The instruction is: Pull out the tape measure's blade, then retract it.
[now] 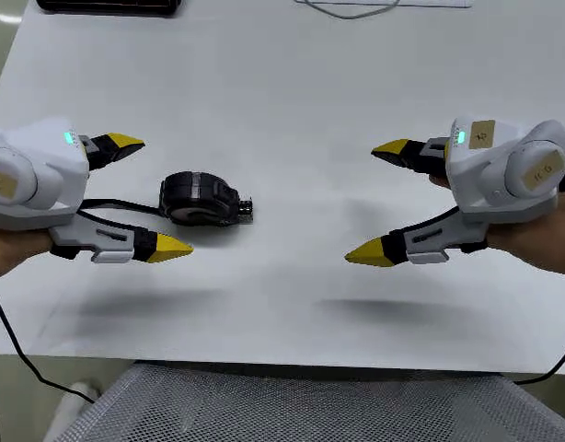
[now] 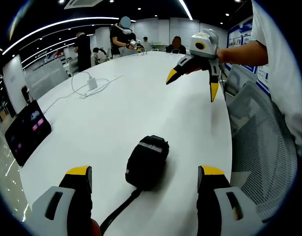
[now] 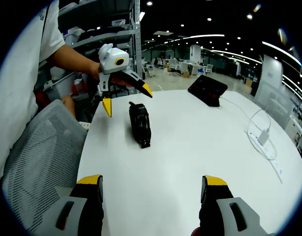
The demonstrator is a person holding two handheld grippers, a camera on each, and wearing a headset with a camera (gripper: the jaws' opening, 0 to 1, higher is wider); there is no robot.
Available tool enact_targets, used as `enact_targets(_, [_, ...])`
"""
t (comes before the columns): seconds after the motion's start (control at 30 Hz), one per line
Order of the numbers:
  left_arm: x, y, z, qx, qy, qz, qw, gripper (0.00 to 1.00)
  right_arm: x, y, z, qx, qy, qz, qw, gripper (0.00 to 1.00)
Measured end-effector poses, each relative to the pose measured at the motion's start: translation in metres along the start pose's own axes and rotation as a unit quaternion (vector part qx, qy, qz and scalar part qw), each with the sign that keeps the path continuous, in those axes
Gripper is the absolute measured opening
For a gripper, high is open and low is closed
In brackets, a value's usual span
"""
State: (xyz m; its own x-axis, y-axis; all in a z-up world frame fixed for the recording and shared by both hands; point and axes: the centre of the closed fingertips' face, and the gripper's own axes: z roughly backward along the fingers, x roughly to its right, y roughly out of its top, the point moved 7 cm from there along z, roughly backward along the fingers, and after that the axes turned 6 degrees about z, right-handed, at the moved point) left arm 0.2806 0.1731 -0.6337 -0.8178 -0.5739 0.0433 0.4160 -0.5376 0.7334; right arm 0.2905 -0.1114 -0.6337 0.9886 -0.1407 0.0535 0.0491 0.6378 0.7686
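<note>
Your left gripper and right gripper both hold fingers spread, grasping nothing. Tape measure lies on the table, just ahead of your left fingers, untouched.

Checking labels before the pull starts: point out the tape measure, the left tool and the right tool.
tape measure (image 1: 200, 197), head view, top of its black case.
left tool (image 1: 164, 194), head view, midway between its yellow fingertips.
right tool (image 1: 362, 203), head view, midway between its yellow fingertips.

Open-plan office or lab: white tables, metal shelving, strip lights.
</note>
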Motion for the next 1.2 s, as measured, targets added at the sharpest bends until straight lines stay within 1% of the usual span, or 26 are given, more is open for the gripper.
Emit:
enact_targets(0.3, [-0.004,0.0,-0.005,-0.013,-0.006,-0.003,0.9999,0.79,0.003,0.002,-0.005,0.002,0.004,0.0,1.0,0.8])
enact_targets(0.47, [-0.006,0.0,-0.009,-0.024,-0.013,-0.015,0.9995,0.75,0.004,0.003,-0.007,0.003,0.006,0.001,1.0,0.8])
enact_targets(0.63, [-0.007,0.001,-0.012,-0.029,-0.019,-0.026,0.9991,0.7,0.005,0.004,-0.009,0.003,0.007,0.004,1.0,0.8])
enact_targets(1.03, [-0.01,0.0,-0.019,-0.046,-0.031,-0.045,0.9975,0.64,0.008,0.006,-0.012,0.003,0.009,0.005,0.9999,0.8])
enact_targets(1.2, [-0.01,-0.004,-0.024,-0.062,-0.039,-0.049,0.9961,0.62,0.008,0.006,-0.014,0.003,0.01,0.005,0.9999,0.8])
